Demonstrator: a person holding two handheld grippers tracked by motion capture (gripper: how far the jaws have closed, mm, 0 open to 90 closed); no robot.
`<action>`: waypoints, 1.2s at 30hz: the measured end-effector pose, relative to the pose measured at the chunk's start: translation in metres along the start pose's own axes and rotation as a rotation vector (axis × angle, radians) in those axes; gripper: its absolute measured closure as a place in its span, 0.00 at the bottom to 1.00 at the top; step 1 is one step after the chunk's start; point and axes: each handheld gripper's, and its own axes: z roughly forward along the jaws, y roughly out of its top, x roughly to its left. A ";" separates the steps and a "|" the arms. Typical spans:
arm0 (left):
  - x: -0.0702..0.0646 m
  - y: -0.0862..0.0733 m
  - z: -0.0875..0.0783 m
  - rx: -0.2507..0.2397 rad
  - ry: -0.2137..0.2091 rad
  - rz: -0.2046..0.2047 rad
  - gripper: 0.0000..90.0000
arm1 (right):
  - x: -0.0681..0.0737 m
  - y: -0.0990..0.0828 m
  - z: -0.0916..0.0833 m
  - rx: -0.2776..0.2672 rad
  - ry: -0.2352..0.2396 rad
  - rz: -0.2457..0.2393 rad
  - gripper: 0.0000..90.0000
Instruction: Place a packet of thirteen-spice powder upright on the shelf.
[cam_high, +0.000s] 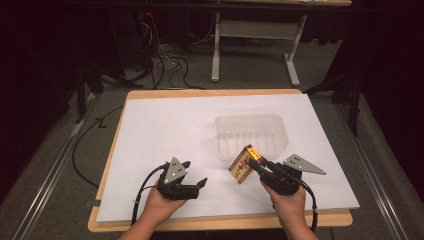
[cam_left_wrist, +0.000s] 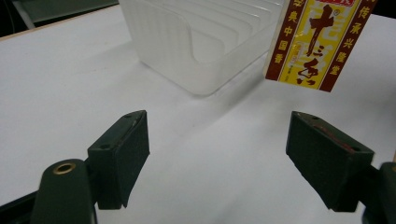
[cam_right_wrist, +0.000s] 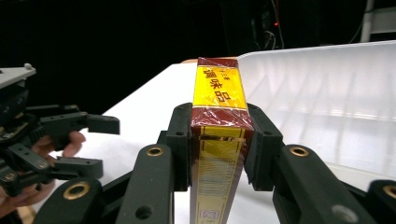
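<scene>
Clamping a red-and-yellow box (cam_high: 245, 164) by its narrow sides, the right gripper (cam_high: 260, 163) is holding it tilted just below the clear tub (cam_high: 251, 136) at frame centre-right, long axis pointing up-left; the left gripper (cam_high: 196, 184), jaws apart and empty, is waiting lower left.

At the lower right of the frame, the right claw (cam_high: 256, 161) grips a small red-and-yellow printed box (cam_high: 243, 164), tilted, just below the clear ribbed plastic tray (cam_high: 251, 136). At lower centre-left, the left claw (cam_high: 198, 184) stands apart-jawed over the white-covered wooden surface (cam_high: 165, 125), holding nothing.
</scene>
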 end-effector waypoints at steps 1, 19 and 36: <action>0.001 0.000 0.000 0.000 0.002 0.001 0.25 | -0.001 0.000 -0.002 -0.003 -0.005 -0.003 0.76; 0.006 -0.001 -0.002 0.003 0.022 0.013 0.25 | -0.021 0.002 -0.027 -0.023 -0.109 -0.029 0.76; 0.009 -0.001 -0.005 -0.010 0.035 0.007 0.25 | -0.039 0.008 -0.048 -0.062 -0.230 -0.040 0.76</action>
